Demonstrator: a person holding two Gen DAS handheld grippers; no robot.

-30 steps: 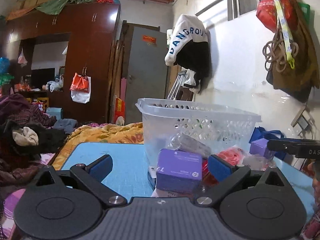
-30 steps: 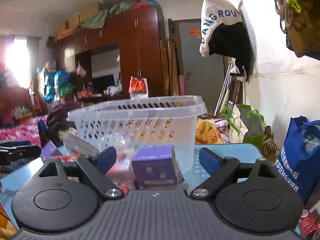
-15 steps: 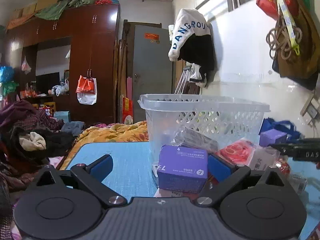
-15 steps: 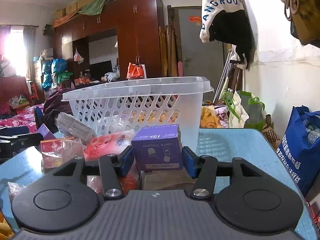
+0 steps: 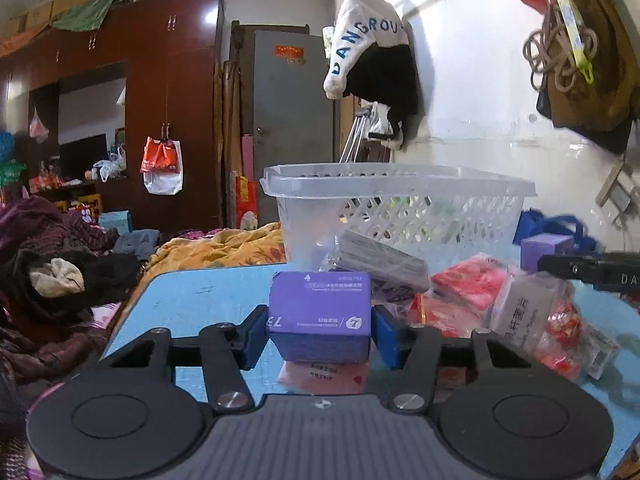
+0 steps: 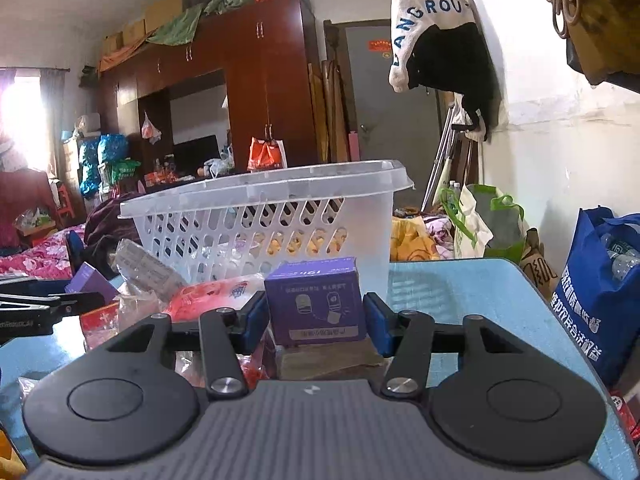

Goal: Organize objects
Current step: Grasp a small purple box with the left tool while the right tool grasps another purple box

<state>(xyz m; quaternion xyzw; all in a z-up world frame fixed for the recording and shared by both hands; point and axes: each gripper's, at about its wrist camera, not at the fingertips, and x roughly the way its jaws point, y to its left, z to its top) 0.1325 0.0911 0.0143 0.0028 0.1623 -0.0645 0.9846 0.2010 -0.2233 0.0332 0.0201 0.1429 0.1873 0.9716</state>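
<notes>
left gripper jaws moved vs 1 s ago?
Yes. The left gripper jaws are closing inward onto the purple box, which stays before the basket.

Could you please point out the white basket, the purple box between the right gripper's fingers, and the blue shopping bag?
White basket (image 6: 256, 232), right wrist view, on its slotted front wall.
Purple box (image 6: 316, 304), right wrist view, on its printed front face.
Blue shopping bag (image 6: 600, 300), right wrist view, on its printed side.

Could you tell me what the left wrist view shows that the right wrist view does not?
Only the left wrist view shows the left gripper, its jaws closing with a purple box between them. Only the right wrist view shows the right gripper clamping another purple box, and a blue bag. Both show the clear basket and blue table.
</notes>
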